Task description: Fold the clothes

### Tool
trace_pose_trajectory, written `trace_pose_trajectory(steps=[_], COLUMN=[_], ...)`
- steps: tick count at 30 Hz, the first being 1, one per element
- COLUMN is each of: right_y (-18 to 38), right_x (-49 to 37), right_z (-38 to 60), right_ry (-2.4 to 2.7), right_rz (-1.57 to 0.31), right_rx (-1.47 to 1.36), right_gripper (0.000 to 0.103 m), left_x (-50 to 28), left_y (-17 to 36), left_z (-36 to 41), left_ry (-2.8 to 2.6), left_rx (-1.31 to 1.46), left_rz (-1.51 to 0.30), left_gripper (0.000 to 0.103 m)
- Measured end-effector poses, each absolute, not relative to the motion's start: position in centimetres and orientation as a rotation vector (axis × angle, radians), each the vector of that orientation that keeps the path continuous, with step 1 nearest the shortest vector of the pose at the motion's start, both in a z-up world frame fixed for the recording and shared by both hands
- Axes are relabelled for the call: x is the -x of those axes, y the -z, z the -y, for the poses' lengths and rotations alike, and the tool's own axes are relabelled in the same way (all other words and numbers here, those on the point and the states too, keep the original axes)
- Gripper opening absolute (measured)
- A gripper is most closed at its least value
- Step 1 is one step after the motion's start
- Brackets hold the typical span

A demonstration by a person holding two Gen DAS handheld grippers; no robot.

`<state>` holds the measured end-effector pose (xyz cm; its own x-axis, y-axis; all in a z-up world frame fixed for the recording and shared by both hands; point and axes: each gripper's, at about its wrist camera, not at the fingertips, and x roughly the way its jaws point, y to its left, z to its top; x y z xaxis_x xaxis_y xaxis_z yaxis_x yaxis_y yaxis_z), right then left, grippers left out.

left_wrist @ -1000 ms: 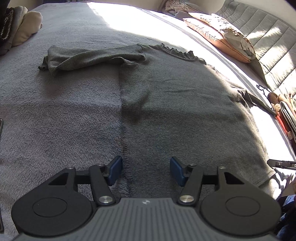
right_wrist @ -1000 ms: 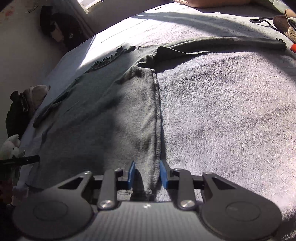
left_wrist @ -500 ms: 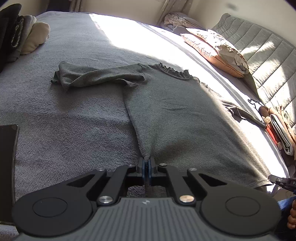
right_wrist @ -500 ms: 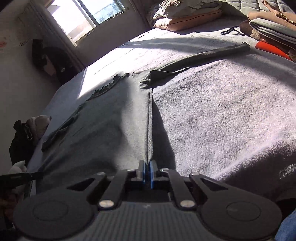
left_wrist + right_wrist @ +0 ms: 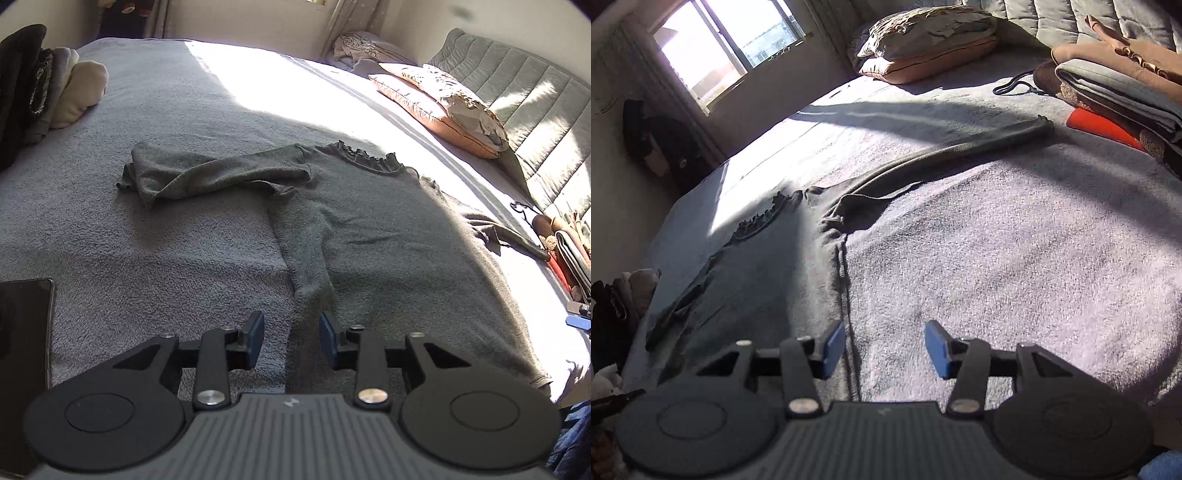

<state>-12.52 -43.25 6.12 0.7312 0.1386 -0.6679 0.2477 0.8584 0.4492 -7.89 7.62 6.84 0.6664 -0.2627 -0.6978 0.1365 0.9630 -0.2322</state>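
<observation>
Left wrist view: my left gripper (image 5: 291, 334) hovers over the bed (image 5: 129, 258), its jaws opening and holding nothing. The gray sweater (image 5: 388, 240) lies flat just ahead, its side edge running between and beyond my fingertips; one sleeve (image 5: 214, 175) stretches ahead to the left.

Right wrist view: my right gripper (image 5: 884, 349) is also opening, empty, with the sweater's other side edge beneath it and the other sleeve (image 5: 942, 158) reaching ahead to the right.

The sweater looks spread out but unfolded; every fold seems still to come.
</observation>
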Motion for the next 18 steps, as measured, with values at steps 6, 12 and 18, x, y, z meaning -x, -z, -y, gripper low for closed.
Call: trace_pose_trajectory(steps=[6, 12, 18], right_y=[-6.4, -3.4, -3.0], right_x=[4.6, -0.8, -3.8], right_z=[53.3, 58.9, 59.8], right_ry=[0.329, 0.474, 0.389], right_rz=[-0.741, -0.761, -0.662], right_rx=[-0.636, -0.529, -0.483], right_gripper=[0.05, 0.046, 0.046], left_x=[5.1, 1.9, 0.3], left_y=[-6.5, -4.8, -4.2], left_z=[-3.5, -0.8, 0.8], left_ry=[0.257, 0.261, 0.275], left_rx=[0.044, 0.0, -0.002], left_rz=[-0.781, -0.8, -0.806], left_gripper=[0.045, 0.047, 0.052])
